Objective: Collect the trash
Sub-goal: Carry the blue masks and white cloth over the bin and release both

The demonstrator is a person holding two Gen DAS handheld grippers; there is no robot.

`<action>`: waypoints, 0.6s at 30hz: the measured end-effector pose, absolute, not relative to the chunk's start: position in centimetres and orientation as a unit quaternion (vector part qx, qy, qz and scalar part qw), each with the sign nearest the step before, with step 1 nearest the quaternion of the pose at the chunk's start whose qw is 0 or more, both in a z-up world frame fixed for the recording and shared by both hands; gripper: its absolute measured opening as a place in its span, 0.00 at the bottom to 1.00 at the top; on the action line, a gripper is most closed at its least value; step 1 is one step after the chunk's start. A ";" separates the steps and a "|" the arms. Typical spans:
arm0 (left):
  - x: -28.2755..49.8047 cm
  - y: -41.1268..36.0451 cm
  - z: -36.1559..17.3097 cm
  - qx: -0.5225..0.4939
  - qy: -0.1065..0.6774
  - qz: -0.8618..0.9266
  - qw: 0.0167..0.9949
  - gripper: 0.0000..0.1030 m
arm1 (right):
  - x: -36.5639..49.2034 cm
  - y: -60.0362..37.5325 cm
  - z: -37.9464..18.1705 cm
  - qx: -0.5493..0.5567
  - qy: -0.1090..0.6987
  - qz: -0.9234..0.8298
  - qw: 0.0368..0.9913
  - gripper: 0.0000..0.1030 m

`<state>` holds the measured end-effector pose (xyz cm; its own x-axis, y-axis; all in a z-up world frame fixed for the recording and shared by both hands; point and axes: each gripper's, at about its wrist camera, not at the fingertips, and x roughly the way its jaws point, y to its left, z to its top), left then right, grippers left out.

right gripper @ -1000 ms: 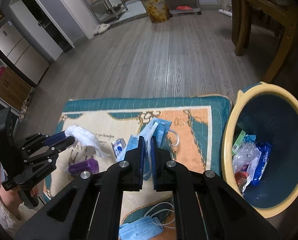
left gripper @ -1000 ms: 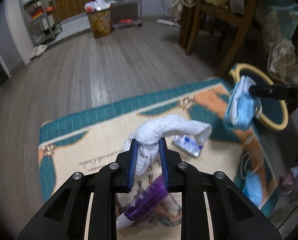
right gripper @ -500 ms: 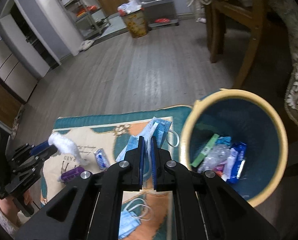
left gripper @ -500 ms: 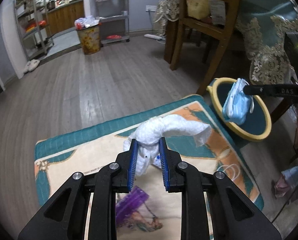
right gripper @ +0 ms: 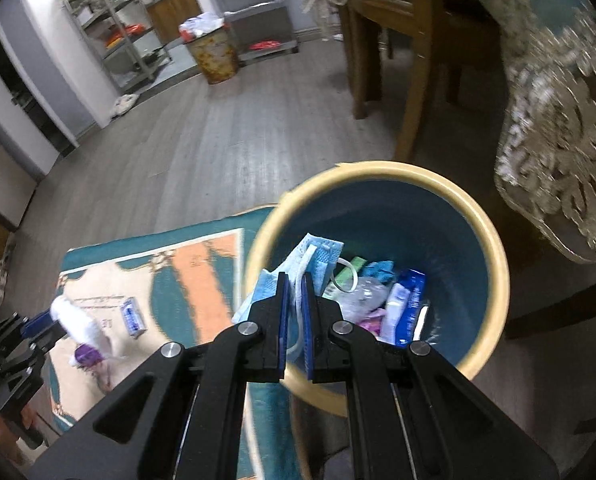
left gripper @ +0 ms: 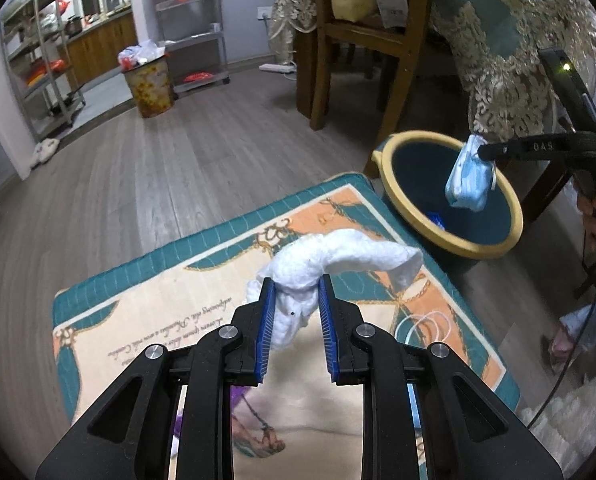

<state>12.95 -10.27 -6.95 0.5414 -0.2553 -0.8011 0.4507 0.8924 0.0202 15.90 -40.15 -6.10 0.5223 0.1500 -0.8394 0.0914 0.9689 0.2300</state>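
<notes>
From the left wrist, the left gripper [left gripper: 293,296] is clamped on a white paper towel [left gripper: 338,258], and the bin [left gripper: 498,240] stands ahead to the right beside the mat [left gripper: 145,280], whose writing cannot be read. Over the bin's rim [right gripper: 494,248], in the right wrist view, the right gripper [right gripper: 293,284] is closed on a blue face mask [right gripper: 322,252], already above the opening and nearer than the left; "DAS" shows on its finger in the left view.

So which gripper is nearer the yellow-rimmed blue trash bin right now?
Right. The right gripper, shut on a blue face mask, hangs over the yellow-rimmed blue trash bin. The left gripper, shut on a white crumpled tissue, is above the patterned rug beside it.
</notes>
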 end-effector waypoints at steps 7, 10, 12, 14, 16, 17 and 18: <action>12.8 -11.3 -6.3 0.116 0.431 -0.200 0.872 0.23 | 16.9 -42.6 -8.0 0.133 0.498 -0.013 0.857 0.05; 13.2 -12.6 -5.8 0.109 0.430 -0.207 0.872 0.23 | 17.5 -43.2 -8.2 0.137 0.494 -0.022 0.858 0.05; 13.8 -13.7 -5.8 0.096 0.435 -0.214 0.869 0.23 | 17.6 -43.4 -8.4 0.137 0.495 -0.025 0.858 0.05; 14.3 -15.0 -5.9 0.090 0.438 -0.221 0.867 0.23 | 17.7 -43.7 -8.6 0.139 0.496 -0.027 0.856 0.06; 14.8 -16.8 -6.0 0.092 0.440 -0.229 0.863 0.23 | 17.7 -44.0 -8.6 0.143 0.495 -0.030 0.856 0.05; 15.0 -17.7 -6.1 0.096 0.441 -0.234 0.861 0.23 | 17.7 -44.2 -8.6 0.145 0.494 -0.032 0.857 0.05; 15.3 -18.7 -6.1 0.100 0.441 -0.240 0.859 0.23 | 17.7 -44.4 -8.6 0.146 0.493 -0.033 0.857 0.06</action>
